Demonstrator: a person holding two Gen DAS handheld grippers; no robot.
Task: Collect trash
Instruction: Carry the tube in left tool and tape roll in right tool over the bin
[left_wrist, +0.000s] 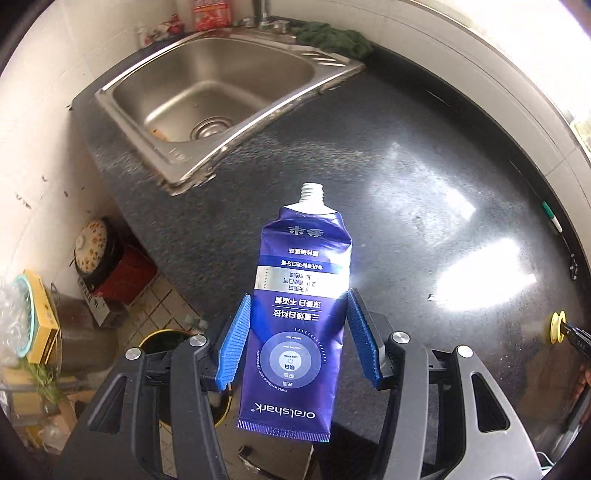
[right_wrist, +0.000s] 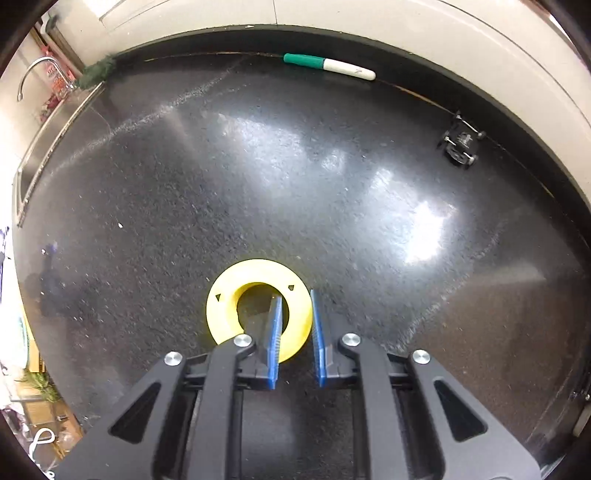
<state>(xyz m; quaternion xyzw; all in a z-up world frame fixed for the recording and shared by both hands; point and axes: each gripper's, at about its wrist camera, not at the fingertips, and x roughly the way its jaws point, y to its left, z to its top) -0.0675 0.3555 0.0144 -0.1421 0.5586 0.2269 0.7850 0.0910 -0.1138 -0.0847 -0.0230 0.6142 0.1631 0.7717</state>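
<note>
**Toothpaste tube in my left, yellow ring in my right**

My left hand-held gripper (left_wrist: 297, 334) pinches a flattened purple toothpaste tube (left_wrist: 301, 306) between its blue pads (left_wrist: 234, 339). The tube stands roughly upright in my view, capless white nozzle away from me and crimped end towards me, lifted above the edge of the dark speckled table (left_wrist: 369, 155). Beyond it a steel sink (left_wrist: 210, 99) is set into the table's far corner, with a green cloth (left_wrist: 332, 37) beside the tap. Below the table edge I see a dark round bin (left_wrist: 162, 341) on the tiled floor.

My right hand-held gripper (right_wrist: 297, 328) is narrowed on a yellow ring (right_wrist: 258, 310) lying on the table: one finger sits inside the hole, the other outside the rim, clamping the ring's wall. Further back, a green-capped marker (right_wrist: 328, 67) lies along the wall, and a small black clip-like thing (right_wrist: 460, 139) sits off to the right.
</note>
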